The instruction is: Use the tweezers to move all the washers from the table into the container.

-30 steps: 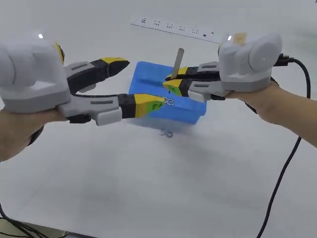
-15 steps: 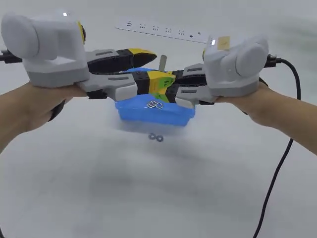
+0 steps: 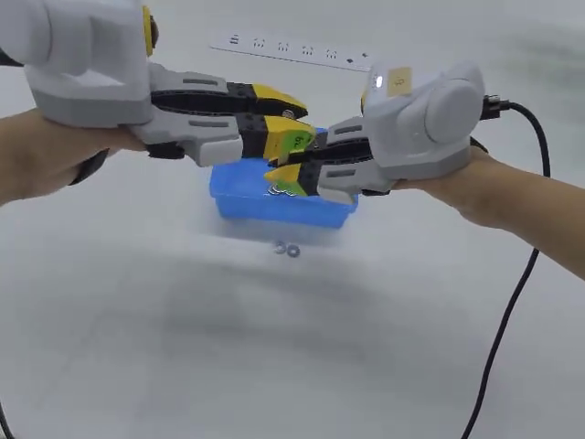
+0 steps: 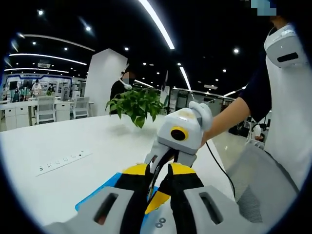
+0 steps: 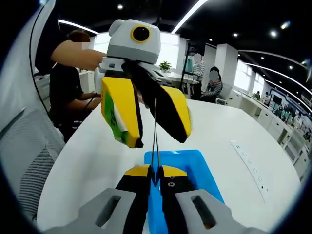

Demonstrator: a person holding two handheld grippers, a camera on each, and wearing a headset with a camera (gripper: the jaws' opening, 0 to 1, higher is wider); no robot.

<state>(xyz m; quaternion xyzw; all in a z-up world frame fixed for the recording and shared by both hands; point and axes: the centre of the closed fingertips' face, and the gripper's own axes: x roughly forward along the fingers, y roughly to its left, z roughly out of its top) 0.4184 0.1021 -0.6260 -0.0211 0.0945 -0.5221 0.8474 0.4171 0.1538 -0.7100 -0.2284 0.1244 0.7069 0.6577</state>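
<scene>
- Left gripper [image 3: 302,126]: jaws apart, one on each side of the tweezers [image 5: 155,141], not gripping them. 1 s ago it was off to the container's left, well apart from the right gripper. It now meets that gripper tip to tip over the container.
- Right gripper [image 3: 281,180]: clenched on the tweezers, as before.
- Container [image 3: 236,203]: blue, on the table [image 3: 183,329], under both sets of jaws.
- Washers [image 3: 287,249]: 2 on the table just in front of the container, unmoved relative to it.
</scene>
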